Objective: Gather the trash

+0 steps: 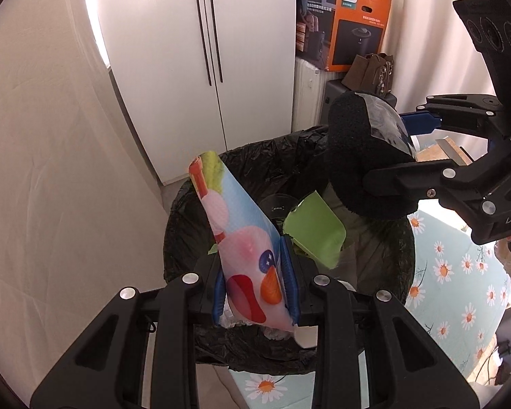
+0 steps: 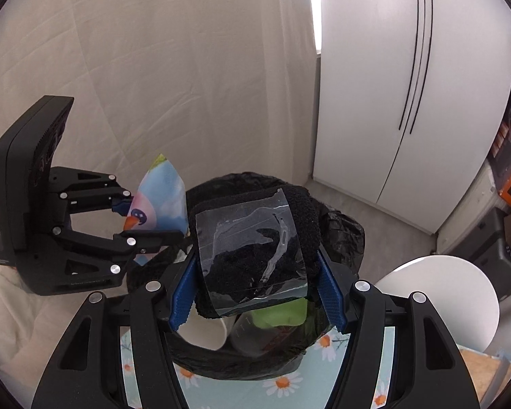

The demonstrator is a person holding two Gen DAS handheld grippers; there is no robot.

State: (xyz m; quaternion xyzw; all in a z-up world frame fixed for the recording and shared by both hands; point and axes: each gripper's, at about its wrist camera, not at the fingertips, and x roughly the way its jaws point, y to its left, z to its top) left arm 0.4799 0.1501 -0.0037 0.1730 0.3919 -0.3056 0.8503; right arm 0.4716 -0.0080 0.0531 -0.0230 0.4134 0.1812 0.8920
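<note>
My left gripper [image 1: 255,283] is shut on a colourful printed wrapper [image 1: 235,231] and holds it over the bin lined with a black bag [image 1: 187,225]. The wrapper also shows in the right wrist view [image 2: 160,197]. My right gripper [image 2: 255,289] is shut on a black fuzzy bundle wrapped in clear tape [image 2: 252,248], held above the bin's far right side; it also shows in the left wrist view [image 1: 361,156]. Inside the bin lie a green wrapper [image 1: 316,228], a dark cup lid [image 1: 276,204] and pale cups [image 2: 214,330].
The bin [image 2: 344,235] stands beside a table with a daisy-print cloth [image 1: 460,272]. A white wardrobe [image 1: 201,51] is behind, a cream curtain [image 1: 51,170] to the left. An orange box [image 1: 351,24] and brown bag [image 1: 368,71] sit at the back right. A white round stool [image 2: 453,296] stands to the right.
</note>
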